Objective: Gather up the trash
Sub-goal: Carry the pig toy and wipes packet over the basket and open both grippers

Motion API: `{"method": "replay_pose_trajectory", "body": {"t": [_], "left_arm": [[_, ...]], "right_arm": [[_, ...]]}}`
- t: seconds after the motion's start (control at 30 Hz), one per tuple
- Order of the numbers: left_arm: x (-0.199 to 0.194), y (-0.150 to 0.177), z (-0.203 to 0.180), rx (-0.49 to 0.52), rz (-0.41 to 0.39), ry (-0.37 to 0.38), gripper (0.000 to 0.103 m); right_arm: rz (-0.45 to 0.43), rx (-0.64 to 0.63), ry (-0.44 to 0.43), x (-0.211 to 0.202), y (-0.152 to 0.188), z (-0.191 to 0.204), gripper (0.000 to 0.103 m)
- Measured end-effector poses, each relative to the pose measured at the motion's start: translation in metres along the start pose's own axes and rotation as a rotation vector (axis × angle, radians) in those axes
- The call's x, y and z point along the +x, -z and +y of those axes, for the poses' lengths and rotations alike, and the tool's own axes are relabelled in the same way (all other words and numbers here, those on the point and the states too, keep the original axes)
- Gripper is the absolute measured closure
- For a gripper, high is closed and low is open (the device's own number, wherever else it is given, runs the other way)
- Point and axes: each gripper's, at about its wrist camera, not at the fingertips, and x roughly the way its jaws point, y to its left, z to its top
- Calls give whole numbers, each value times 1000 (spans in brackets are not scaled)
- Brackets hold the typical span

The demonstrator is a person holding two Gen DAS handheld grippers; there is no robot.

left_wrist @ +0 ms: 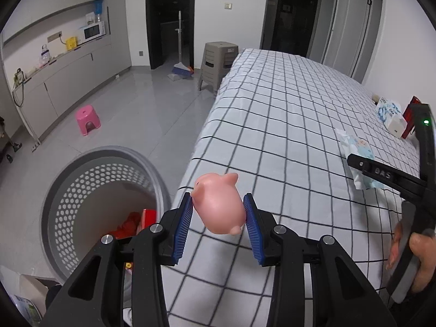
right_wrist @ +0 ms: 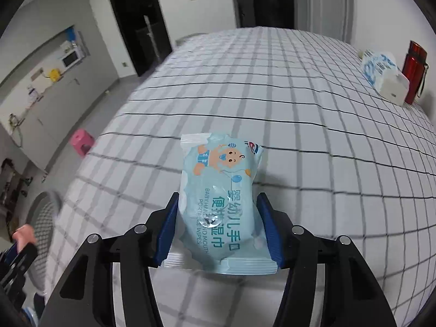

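1. The left gripper (left_wrist: 218,215) is clamped on a smooth pink toy pig (left_wrist: 218,204), held over the near edge of the checked bed (left_wrist: 286,114).
2. The perforated grey bin (left_wrist: 90,204) stands on the floor to the left.
3. The right gripper (right_wrist: 218,223) is clamped on a pale blue wipes pack (right_wrist: 218,204) printed with a cartoon baby.
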Motion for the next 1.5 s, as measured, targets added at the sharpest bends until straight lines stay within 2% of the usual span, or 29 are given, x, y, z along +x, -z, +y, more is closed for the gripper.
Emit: {"method": "replay_pose_trajectory", "body": {"t": [0.13, 0.43, 0.67, 0.8, 1.1, 1.13, 1.17, 1.2, 1.23, 1.3, 1.5], "left_arm": [[-9, 6, 24, -20, -7, -35, 65], [-26, 29, 94, -99, -4, -120, 65], [-28, 46, 147, -150, 17, -182, 65], [-23, 50, 171, -176, 28, -202, 65], [-7, 49, 206, -208, 38, -233, 64], [-6, 49, 207, -209, 36, -238, 63], [-5, 48, 209, -209, 35, -241, 55], [-6, 48, 210, -212, 30, -246, 42], [-6, 48, 211, -215, 23, -250, 37], [-7, 48, 213, -221, 14, -255, 35], [-4, 52, 216, -232, 26, -260, 35]], "right_arm": [[-18, -38, -77, -18, 12, 41, 48], [-17, -214, -242, -39, 36, 162, 48], [22, -335, -337, -35, 56, 242, 48], [53, -383, -372, -27, 66, 273, 48], [99, -428, -399, -3, 72, 310, 48], [98, -430, -400, -2, 71, 312, 48], [95, -432, -400, -1, 71, 314, 48], [90, -432, -403, -1, 71, 315, 47], [88, -432, -407, 0, 71, 315, 45], [75, -428, -404, -2, 69, 309, 37], [61, -413, -400, -3, 71, 304, 37]]}}
